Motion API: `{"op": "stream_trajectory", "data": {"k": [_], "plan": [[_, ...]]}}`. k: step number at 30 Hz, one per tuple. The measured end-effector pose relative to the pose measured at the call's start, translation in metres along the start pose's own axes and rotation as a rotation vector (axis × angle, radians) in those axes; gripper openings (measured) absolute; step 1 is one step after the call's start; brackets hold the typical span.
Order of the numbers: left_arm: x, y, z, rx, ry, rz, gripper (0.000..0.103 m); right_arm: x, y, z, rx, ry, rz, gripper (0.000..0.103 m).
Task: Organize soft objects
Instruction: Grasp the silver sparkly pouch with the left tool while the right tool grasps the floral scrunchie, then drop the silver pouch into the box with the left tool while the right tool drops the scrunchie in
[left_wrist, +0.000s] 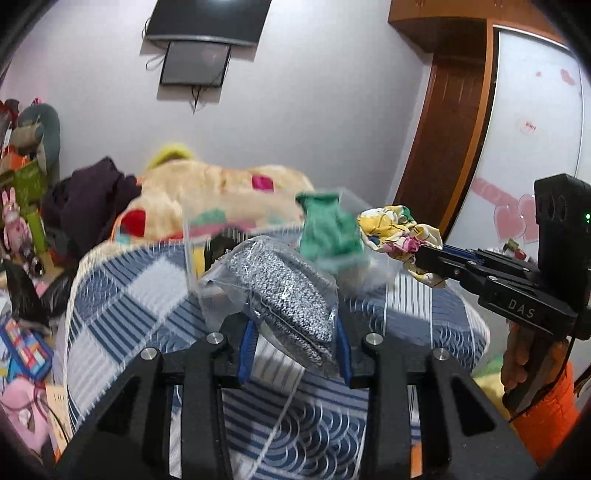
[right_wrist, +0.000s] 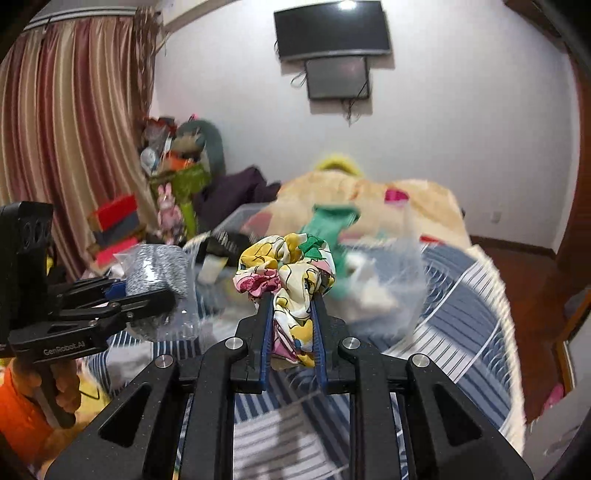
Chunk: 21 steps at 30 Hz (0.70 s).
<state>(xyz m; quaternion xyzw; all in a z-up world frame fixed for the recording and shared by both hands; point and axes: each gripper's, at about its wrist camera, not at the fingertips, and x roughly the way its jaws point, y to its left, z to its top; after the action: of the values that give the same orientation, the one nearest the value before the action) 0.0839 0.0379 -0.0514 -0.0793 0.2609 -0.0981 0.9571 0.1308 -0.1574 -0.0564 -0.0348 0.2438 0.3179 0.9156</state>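
left claw (left_wrist: 295, 332) pinching bagged grey knit (left_wrist: 284, 291), bag sticking out past tips over striped bed (left_wrist: 129, 295); right claw (right_wrist: 291, 317) pressed on floral scrunchie (right_wrist: 284, 266), bunched between and above fingers; green cloth (right_wrist: 328, 229) in clear box (right_wrist: 402, 280) just behind

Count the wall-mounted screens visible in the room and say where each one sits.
2. A large dark television hangs high on the white wall; a smaller screen is mounted directly beneath it, cables dangling below. None others appear, though clutter could hide more.
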Motion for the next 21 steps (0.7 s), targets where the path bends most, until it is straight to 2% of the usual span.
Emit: {"op": "stream_trajectory", "data": {"k": [5,10,16,21], "plan": [[0.006,-0.003,0.030,0.028,-0.060,0.008,0.036,0.001,-0.010,0.017,0.010,-0.048,-0.047,0.017],[0.027,-0.002,0.051,0.044,-0.071,0.012,0.036,0.019,-0.018,0.030,0.020,-0.052,-0.093,0.017],[0.071,0.004,0.059,0.041,-0.004,0.027,0.036,0.051,-0.032,0.035,0.034,0.014,-0.115,0.017],[0.103,0.007,0.052,0.052,0.051,0.056,0.036,0.070,-0.031,0.030,0.030,0.074,-0.122,0.017]]}}
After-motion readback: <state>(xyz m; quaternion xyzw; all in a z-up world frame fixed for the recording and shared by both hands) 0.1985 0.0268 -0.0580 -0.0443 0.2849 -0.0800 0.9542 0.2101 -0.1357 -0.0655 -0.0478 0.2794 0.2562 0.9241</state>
